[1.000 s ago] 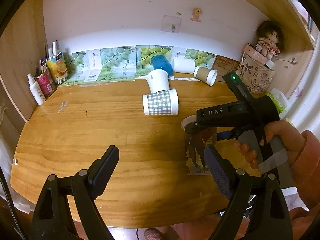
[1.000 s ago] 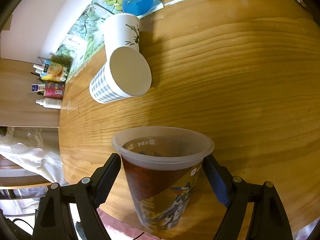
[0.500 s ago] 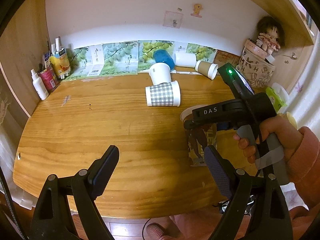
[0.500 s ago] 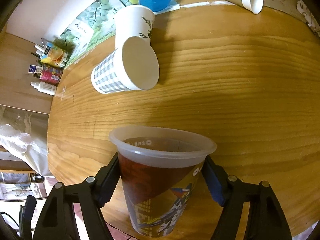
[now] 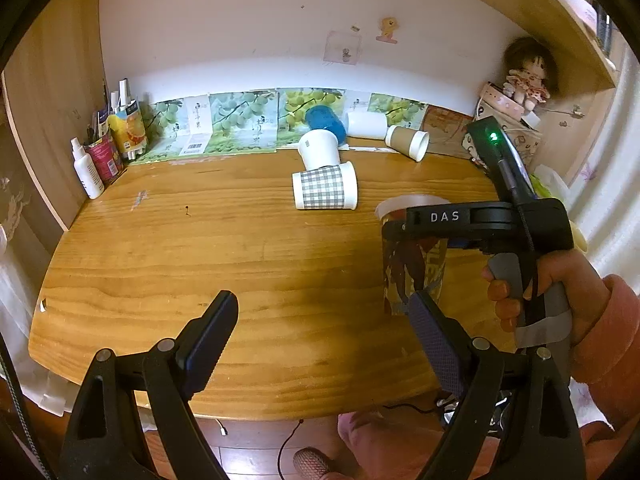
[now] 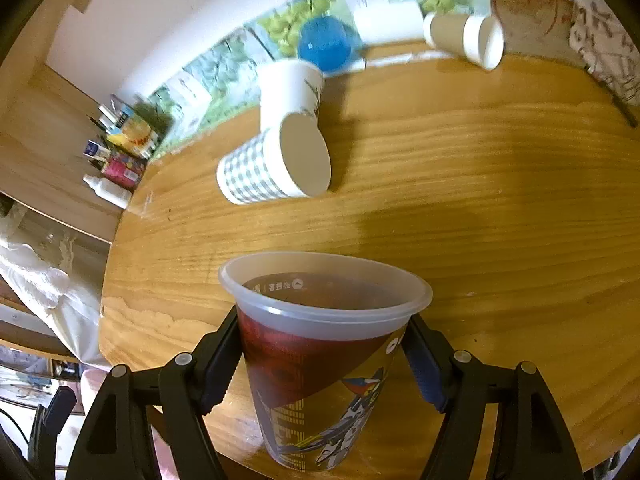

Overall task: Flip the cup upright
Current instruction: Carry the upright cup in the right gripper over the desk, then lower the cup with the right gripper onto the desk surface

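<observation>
Basically the flip looks done: the printed cup [image 6: 320,360] stands mouth-up near the front right of the table [image 5: 200,240], with the right gripper [image 6: 320,354] pinching it just under the rim, so I'd say what's left is letting go and backing off. Left gripper [image 5: 320,332] hangs over the front edge with its jaws spread wide, holding nothing. Table's a wooden desk in a nook with a white wall, and there's a checked cup [image 5: 324,191], white cup [image 5: 320,148], blue cup [image 5: 324,122] and brown cup [image 5: 408,142] lying tipped over toward the back, plus bottles [image 5: 100,152] on the left and a doll [image 5: 526,76] on the right.
</observation>
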A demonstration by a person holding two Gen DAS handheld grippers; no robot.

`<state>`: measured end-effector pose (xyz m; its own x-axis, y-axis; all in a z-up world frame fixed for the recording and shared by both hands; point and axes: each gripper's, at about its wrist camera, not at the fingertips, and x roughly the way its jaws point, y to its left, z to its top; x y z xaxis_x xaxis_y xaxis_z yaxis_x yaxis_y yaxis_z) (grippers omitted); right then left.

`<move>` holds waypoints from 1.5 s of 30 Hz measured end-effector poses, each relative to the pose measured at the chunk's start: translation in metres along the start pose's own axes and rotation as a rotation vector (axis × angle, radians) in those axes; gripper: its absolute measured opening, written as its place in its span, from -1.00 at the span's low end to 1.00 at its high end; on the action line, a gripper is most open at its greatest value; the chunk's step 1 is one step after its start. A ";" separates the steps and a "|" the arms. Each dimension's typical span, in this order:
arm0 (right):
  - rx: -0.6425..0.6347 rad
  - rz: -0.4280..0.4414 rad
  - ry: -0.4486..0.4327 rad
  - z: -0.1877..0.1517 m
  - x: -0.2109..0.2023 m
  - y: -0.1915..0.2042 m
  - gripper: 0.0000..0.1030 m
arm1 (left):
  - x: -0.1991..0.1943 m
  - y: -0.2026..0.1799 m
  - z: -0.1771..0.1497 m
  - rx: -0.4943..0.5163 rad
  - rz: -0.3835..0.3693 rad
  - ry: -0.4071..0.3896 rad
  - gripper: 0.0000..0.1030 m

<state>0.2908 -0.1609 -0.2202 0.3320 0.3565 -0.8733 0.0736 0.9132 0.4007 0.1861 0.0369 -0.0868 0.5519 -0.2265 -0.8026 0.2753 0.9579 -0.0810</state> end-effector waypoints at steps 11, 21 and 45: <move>-0.063 -0.083 -0.335 -0.029 -0.048 0.012 0.46 | -0.016 0.001 -0.018 0.022 -0.015 -0.002 0.73; -0.211 -0.152 -0.659 -0.074 -0.059 0.034 0.47 | -0.024 0.009 -0.035 0.024 -0.018 0.017 0.73; -0.381 -0.196 -0.831 -0.129 -0.015 0.056 0.49 | -0.022 0.020 -0.041 0.036 -0.011 0.072 0.73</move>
<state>0.1685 -0.0899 -0.2203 0.9230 0.0684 -0.3786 -0.0653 0.9976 0.0210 0.1467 0.0681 -0.0947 0.4912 -0.2228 -0.8421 0.3104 0.9481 -0.0698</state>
